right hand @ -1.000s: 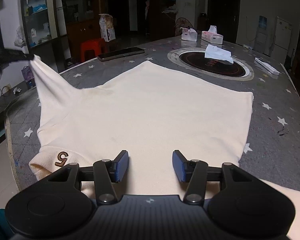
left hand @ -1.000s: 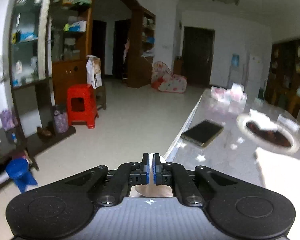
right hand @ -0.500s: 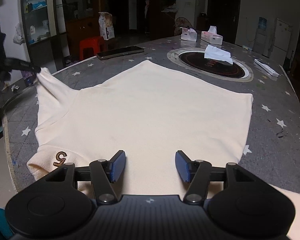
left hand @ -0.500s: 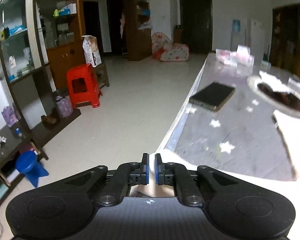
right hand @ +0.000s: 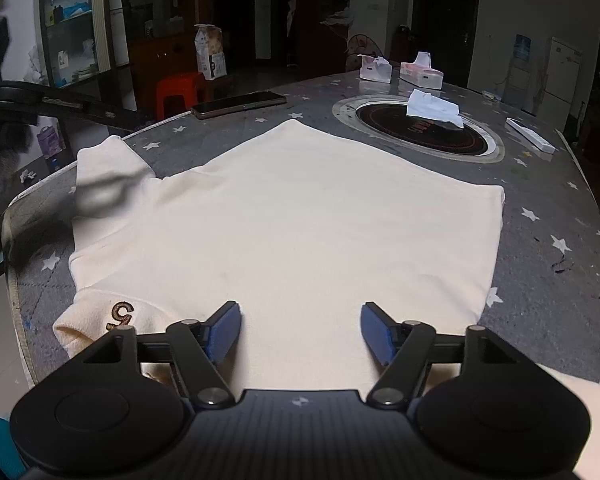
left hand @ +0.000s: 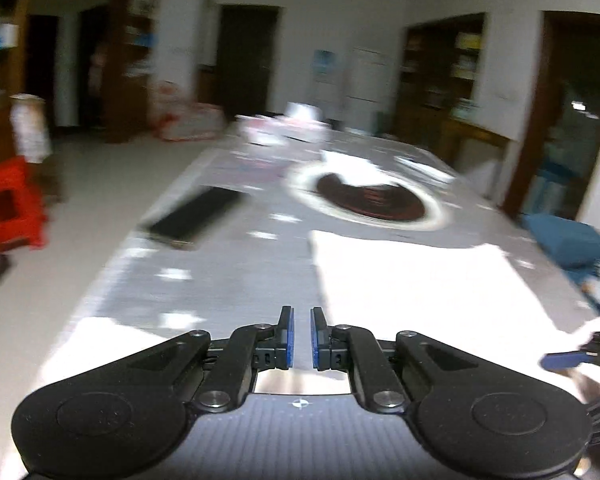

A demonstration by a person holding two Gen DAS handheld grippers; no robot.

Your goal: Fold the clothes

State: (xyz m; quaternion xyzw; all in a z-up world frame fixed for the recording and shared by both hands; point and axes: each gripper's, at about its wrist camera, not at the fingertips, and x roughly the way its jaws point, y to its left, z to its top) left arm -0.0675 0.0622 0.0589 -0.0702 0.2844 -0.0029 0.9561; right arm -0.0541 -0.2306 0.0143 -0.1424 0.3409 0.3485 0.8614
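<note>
- A brown embroidered mark [right hand: 121, 314], shaped like a "5" or a "G", stood on the cream shirt [right hand: 292, 216] at its near left corner.
- Red lettering on the round cooktop [right hand: 418, 130] was too small to read.

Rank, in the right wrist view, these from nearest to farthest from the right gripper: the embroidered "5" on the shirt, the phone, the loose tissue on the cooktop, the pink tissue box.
From the right gripper:
1. Embroidered "5", near left.
2. Phone, far left.
3. Loose tissue, right of centre on the cooktop.
4. Pink tissue box, at the back.
</note>
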